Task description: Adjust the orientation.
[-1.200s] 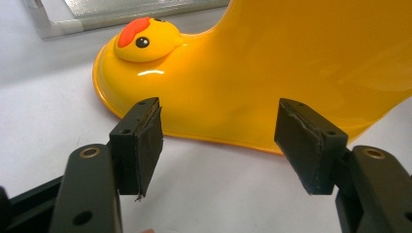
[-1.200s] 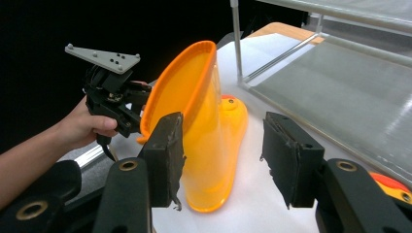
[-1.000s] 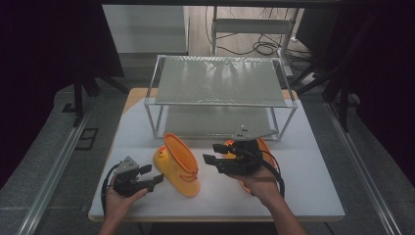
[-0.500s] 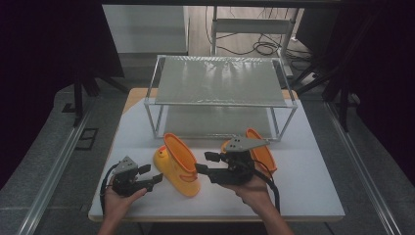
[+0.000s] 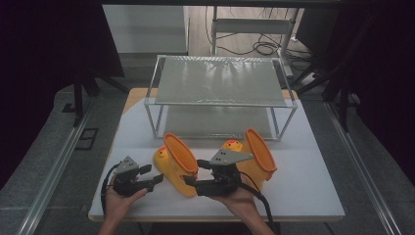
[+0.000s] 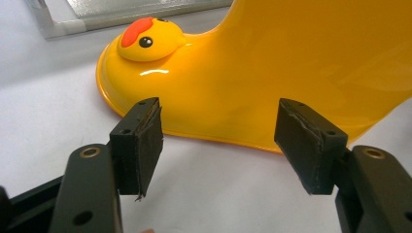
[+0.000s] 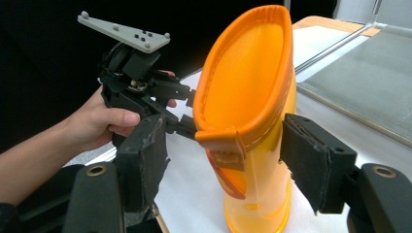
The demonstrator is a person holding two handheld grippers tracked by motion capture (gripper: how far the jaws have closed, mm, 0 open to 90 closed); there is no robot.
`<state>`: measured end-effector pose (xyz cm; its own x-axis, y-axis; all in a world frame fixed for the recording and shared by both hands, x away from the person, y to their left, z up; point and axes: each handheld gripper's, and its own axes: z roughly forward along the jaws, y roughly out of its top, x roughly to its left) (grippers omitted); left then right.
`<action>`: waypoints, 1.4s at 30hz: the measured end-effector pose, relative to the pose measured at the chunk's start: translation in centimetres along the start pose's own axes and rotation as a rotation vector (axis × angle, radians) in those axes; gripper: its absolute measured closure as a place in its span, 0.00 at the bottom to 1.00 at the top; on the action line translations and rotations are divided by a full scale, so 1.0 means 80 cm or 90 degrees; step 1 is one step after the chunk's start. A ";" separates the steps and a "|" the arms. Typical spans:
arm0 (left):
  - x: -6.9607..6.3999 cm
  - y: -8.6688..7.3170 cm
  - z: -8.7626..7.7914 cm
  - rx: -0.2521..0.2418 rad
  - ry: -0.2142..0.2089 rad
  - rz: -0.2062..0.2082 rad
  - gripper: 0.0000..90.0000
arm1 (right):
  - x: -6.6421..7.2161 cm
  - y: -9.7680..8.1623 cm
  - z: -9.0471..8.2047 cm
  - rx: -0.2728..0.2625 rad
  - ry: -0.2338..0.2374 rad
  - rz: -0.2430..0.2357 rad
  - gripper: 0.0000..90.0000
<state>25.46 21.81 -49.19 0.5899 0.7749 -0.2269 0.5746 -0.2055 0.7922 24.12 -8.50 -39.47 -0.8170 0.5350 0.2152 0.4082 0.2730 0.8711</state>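
white table (image 5: 313,196), two-tier metal-framed shelf rack (image 5: 220,81) at its far side, cables on floor (image 5: 259,48)

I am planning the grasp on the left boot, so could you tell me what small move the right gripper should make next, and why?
Probably close the right gripper on the left boot. Its jaws have just been opening and now straddle the shaft near the pull tab, pads apart from it. The boot stands upright on the table, and the left gripper waits open beside the toe.
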 end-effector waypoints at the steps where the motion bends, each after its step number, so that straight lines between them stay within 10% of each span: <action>1: 0.000 0.000 0.000 0.001 0.000 -0.001 0.38 | 0.000 -0.001 0.002 -0.002 -0.002 0.001 0.36; 19: 0.002 0.000 -0.001 -0.003 0.001 -0.001 0.38 | 0.006 -0.016 0.048 -0.011 -0.074 -0.014 0.21; 33: 0.007 0.000 -0.009 -0.014 0.007 -0.013 0.38 | 0.003 -0.020 0.066 -0.018 -0.112 0.013 0.77; 42: 0.008 -0.001 -0.009 -0.015 0.008 -0.013 0.38 | -0.001 -0.021 0.065 -0.048 -0.145 0.040 0.92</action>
<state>25.42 22.74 -48.97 0.5711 0.7862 -0.2359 0.5726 -0.1757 0.8008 25.64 -4.85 -43.27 -0.6744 0.7181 0.1718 0.4163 0.1776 0.8917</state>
